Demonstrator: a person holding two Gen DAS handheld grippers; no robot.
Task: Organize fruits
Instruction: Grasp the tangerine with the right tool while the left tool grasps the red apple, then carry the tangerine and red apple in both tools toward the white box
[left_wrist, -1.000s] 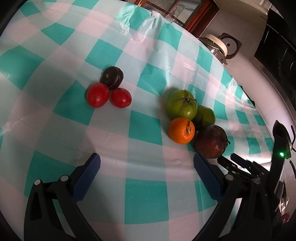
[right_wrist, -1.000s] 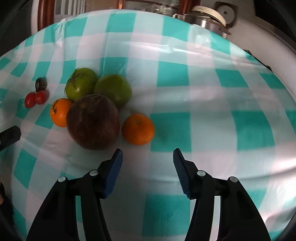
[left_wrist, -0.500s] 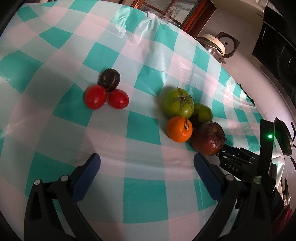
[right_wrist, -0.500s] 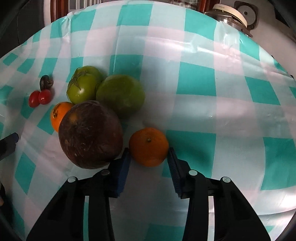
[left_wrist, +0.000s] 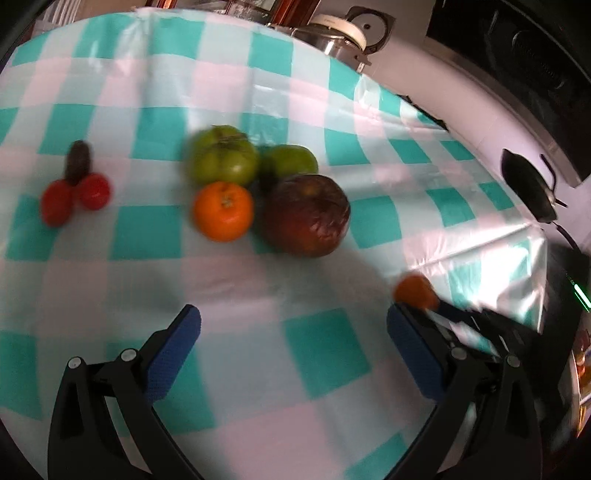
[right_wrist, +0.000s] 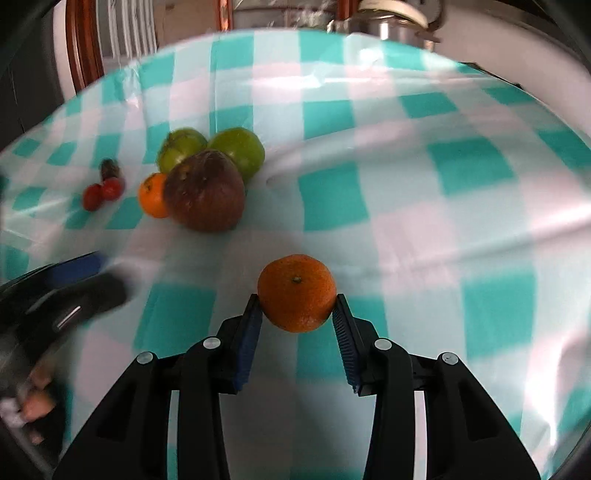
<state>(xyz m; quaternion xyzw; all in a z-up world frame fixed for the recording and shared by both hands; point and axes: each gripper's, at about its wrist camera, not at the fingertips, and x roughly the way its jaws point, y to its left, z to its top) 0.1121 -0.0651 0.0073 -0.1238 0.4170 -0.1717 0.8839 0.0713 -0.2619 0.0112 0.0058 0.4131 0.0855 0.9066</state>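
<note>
My right gripper (right_wrist: 297, 319) is shut on an orange mandarin (right_wrist: 296, 293), held a little above the checked tablecloth. In the left wrist view that mandarin (left_wrist: 415, 291) shows at the right, blurred. My left gripper (left_wrist: 293, 347) hangs open over the cloth with nothing between its blue pads. Ahead of it lie a second mandarin (left_wrist: 223, 210), a big dark brown fruit (left_wrist: 308, 214), two green tomatoes (left_wrist: 223, 158) (left_wrist: 290, 160), two red tomatoes (left_wrist: 75, 197) and a small dark fruit (left_wrist: 78, 162).
The teal and white checked tablecloth (right_wrist: 443, 192) covers the table. A metal pot with a lid (left_wrist: 341, 37) stands beyond the far edge. A black pan (left_wrist: 528, 184) sits at the right. A hand (right_wrist: 35, 406) grips the left tool at the lower left.
My right gripper closed on the mandarin beside the brown fruit and pulled it away from the pile. The left gripper swung right, so the fruits now sit further left in its view.
</note>
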